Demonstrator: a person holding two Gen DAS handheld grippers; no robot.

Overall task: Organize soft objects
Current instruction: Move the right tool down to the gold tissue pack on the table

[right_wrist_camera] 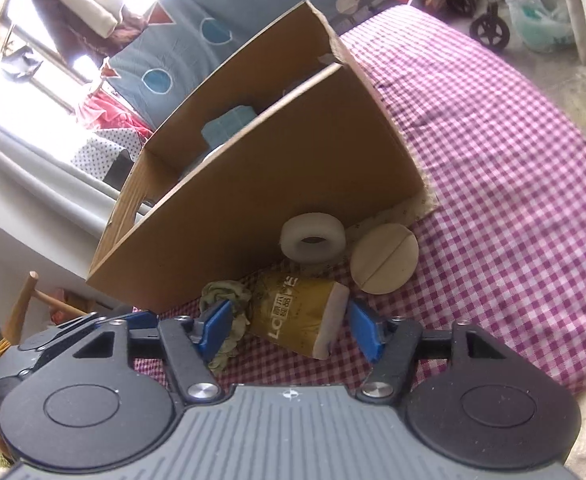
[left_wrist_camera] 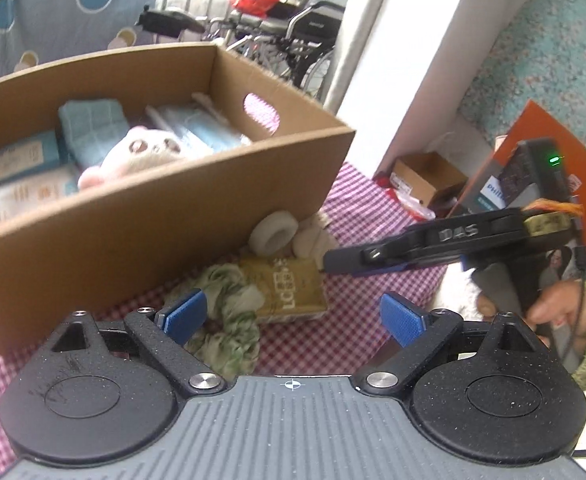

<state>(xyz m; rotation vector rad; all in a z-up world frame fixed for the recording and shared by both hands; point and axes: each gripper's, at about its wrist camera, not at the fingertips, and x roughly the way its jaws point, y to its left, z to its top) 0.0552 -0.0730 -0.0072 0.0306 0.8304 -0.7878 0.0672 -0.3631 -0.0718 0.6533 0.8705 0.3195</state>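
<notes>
Pick step: right gripper (right_wrist_camera: 287, 330) fingers part-open around yellow pack (right_wrist_camera: 297, 316), not pressing; next close and lift into box (right_wrist_camera: 253, 184). Left gripper (left_wrist_camera: 293, 316) wide, empty, over scrunchie (left_wrist_camera: 229, 320).

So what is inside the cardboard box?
Inside the cardboard box: a folded blue towel, a white plush toy, and packets at left. Its near wall hides everything lower.
</notes>
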